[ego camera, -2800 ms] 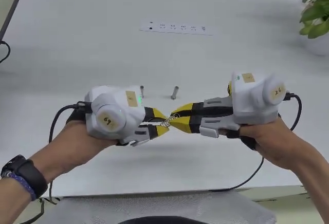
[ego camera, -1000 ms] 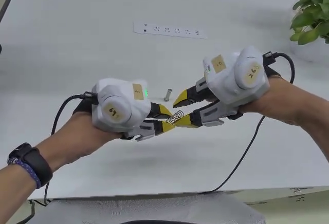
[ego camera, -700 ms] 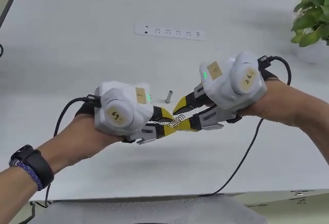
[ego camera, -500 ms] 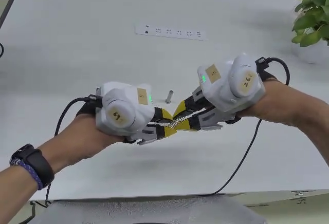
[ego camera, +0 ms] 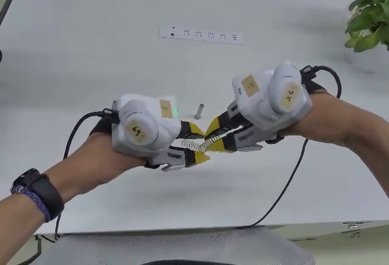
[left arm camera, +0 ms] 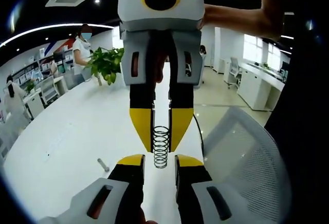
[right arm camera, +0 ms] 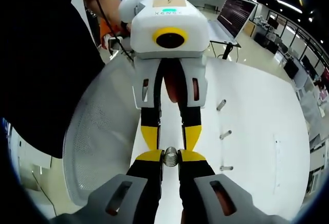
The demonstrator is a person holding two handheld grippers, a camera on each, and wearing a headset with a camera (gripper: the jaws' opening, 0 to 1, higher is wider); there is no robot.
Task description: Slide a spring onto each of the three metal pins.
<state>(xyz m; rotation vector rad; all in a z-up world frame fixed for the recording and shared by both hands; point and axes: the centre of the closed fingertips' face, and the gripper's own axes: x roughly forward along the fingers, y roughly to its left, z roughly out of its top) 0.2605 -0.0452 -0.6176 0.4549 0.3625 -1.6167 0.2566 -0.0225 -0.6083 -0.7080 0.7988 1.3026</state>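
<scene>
The spring (ego camera: 200, 144) hangs in the air above the near part of the white tabletop (ego camera: 109, 64), between the two tools, which face each other tip to tip. The right tool (ego camera: 213, 140) is clamped on it. In the right gripper view the yellow tips of the right tool (right arm camera: 170, 156) are pressed against both sides of the spring (right arm camera: 170, 156), whose open round end faces the camera. Just beyond it, the jaws of the left tool (right arm camera: 170, 141) reach in from the top of that view and stand apart.

In the left gripper view the spring (left arm camera: 161, 137) stands lengthwise along the tool's line. Its far part is pinched between the tapered tips of the right tool (left arm camera: 161, 148), which comes down from above. Its near end sits in the gap of the left tool (left arm camera: 160, 161). That tool's jaws are spread, with a strip of tabletop showing on each side of the coil, so they do not grip it.

Three metal pins lie on the tabletop in the right gripper view, well apart from the spring: one (right arm camera: 221, 105), a second (right arm camera: 224, 134) and a third (right arm camera: 222, 168). None of them carries a spring. In the head view one pin (ego camera: 199, 111) shows just behind the tools.
</scene>
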